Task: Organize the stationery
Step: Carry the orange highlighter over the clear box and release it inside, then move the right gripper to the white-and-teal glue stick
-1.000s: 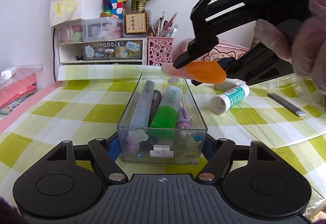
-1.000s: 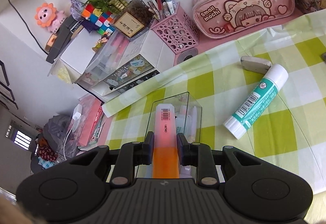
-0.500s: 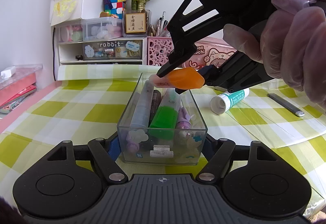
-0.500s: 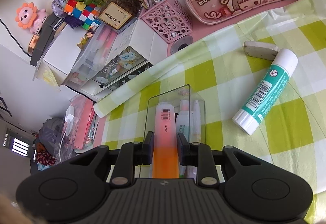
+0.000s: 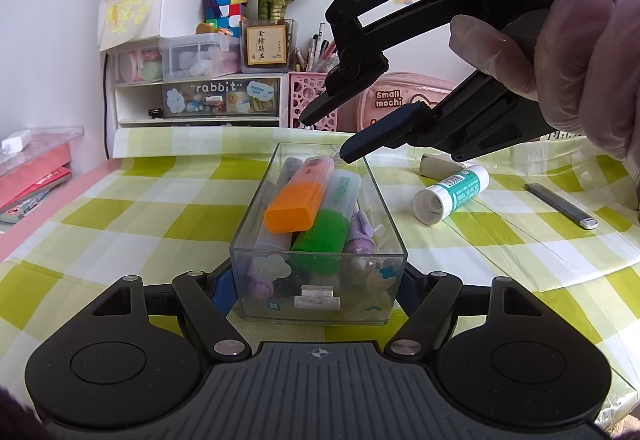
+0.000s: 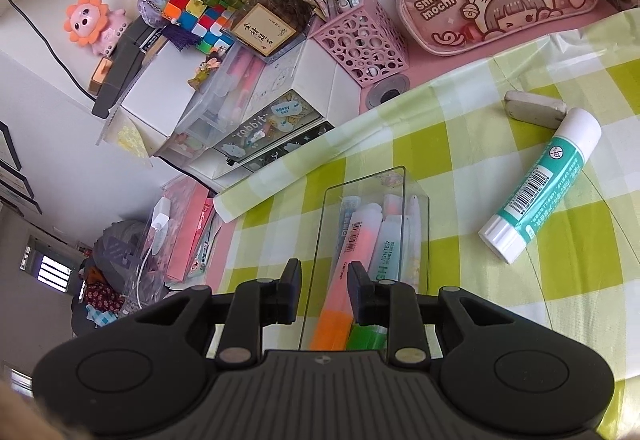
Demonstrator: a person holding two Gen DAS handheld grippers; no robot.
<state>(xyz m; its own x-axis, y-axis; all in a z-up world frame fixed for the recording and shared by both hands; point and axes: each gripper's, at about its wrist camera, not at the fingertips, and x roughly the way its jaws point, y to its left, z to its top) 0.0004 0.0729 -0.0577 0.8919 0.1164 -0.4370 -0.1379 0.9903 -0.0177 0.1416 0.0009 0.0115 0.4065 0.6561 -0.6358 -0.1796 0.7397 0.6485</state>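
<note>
Lying in the clear box (image 5: 318, 256), orange highlighter (image 5: 298, 196) below parted right jaws.

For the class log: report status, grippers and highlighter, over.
Right gripper open above box; left gripper shut on box. Orange highlighter lies on top inside. Glue stick, eraser out on cloth; nothing blocking.

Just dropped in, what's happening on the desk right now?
A person with a gripper in each hand is sorting stationery into a clear box. The left gripper is closed around the box's near end, steadying it. The right gripper is open and empty above the box; the orange highlighter lies inside on top of the green highlighter and other pens. A glue stick, an eraser and a thin dark pen remain on the checked tablecloth.
</note>
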